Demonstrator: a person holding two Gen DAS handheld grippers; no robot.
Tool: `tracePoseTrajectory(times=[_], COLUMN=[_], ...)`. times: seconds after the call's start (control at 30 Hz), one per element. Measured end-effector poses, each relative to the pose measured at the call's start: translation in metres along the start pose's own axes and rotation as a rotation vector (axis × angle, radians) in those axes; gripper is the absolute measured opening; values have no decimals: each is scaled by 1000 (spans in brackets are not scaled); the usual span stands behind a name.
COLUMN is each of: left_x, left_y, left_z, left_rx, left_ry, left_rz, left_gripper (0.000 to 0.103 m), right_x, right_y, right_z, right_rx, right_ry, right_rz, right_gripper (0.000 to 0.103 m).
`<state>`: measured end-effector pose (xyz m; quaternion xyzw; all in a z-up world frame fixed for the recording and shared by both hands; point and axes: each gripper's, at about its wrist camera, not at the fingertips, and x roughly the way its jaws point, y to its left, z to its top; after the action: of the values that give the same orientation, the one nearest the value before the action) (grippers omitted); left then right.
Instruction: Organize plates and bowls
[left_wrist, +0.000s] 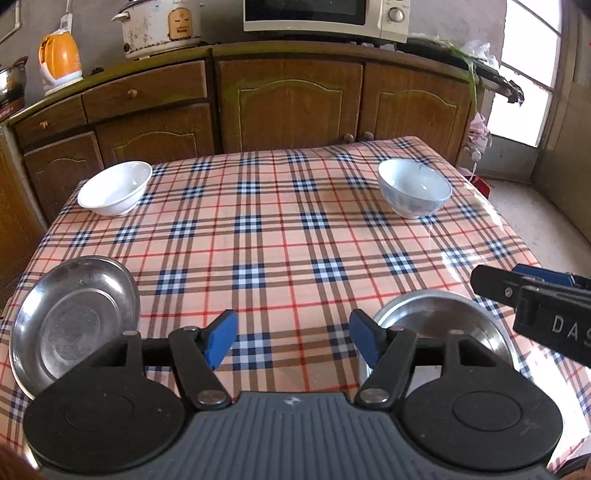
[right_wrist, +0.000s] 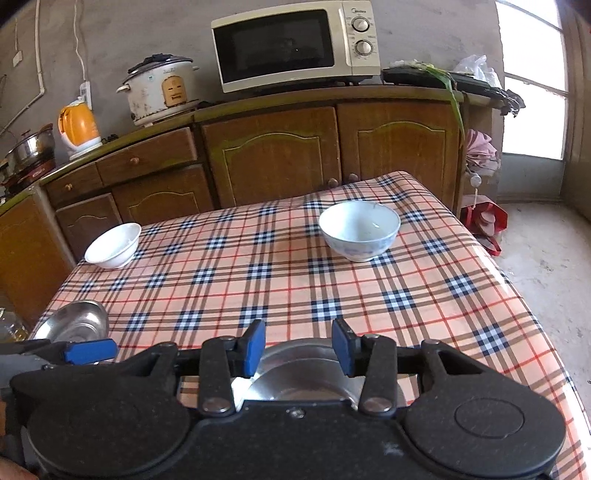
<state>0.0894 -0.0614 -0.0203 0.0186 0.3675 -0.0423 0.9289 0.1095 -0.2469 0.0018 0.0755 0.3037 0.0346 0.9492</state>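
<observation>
On the plaid-covered table (left_wrist: 288, 236) a plain white bowl (left_wrist: 114, 188) (right_wrist: 112, 245) stands at the far left. A blue-patterned bowl (left_wrist: 415, 188) (right_wrist: 360, 230) stands at the far right. Two steel plates lie near the front edge: one at the left (left_wrist: 70, 321) (right_wrist: 79, 323), one at the right (left_wrist: 436, 325) (right_wrist: 303, 365). My left gripper (left_wrist: 293, 339) hovers open between the two plates, with nothing in its jaws. My right gripper (right_wrist: 298, 345) is open just above the right plate, whose near part it hides; the pads do not touch it.
A wooden cabinet (right_wrist: 273, 155) runs behind the table and carries a microwave (right_wrist: 295, 44), a rice cooker (right_wrist: 162, 88) and an orange kettle (right_wrist: 79, 125). At the right is bare floor with a red bag (right_wrist: 484, 221) under a window.
</observation>
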Motion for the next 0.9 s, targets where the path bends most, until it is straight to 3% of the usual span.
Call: tracePoseTrajectory(times=[0.9], left_x=[-12], left_y=[55], left_z=[17], left_rx=[-46], left_ry=[-28], left_rz=[74], left_gripper=[73], right_x=[12], right_y=[70], right_z=[19], right_rx=[-84], right_ry=[13], right_rz=[71], right_gripper=[52])
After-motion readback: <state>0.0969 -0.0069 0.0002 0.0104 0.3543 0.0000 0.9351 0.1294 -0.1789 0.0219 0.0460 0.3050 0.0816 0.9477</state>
